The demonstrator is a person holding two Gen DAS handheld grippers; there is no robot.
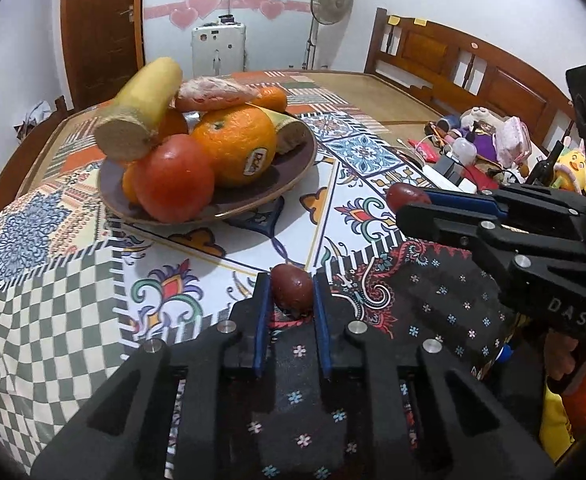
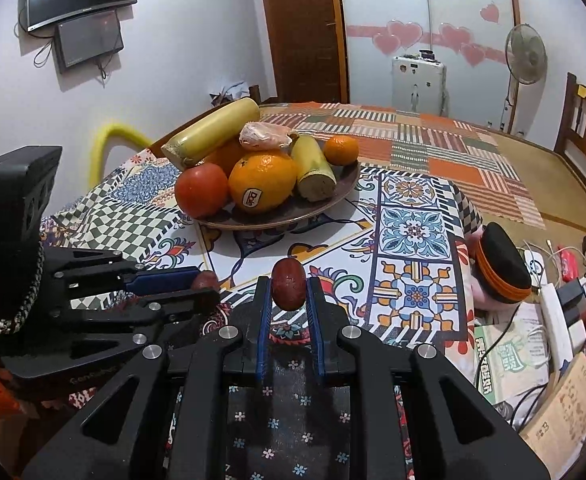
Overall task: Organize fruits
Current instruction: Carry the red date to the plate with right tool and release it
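My left gripper is shut on a dark red date and holds it above the patterned cloth, short of the plate. My right gripper is shut on a second red date; it also shows in the left wrist view at the right. The left gripper shows in the right wrist view at the left. A brown plate ahead holds a tomato, a stickered orange, sugarcane pieces, a wrapped fruit and a tangerine.
The patterned cloth covers the table. To the right lie a black and orange hat, a power strip, boxes and toys. A wooden bench and a fan stand behind.
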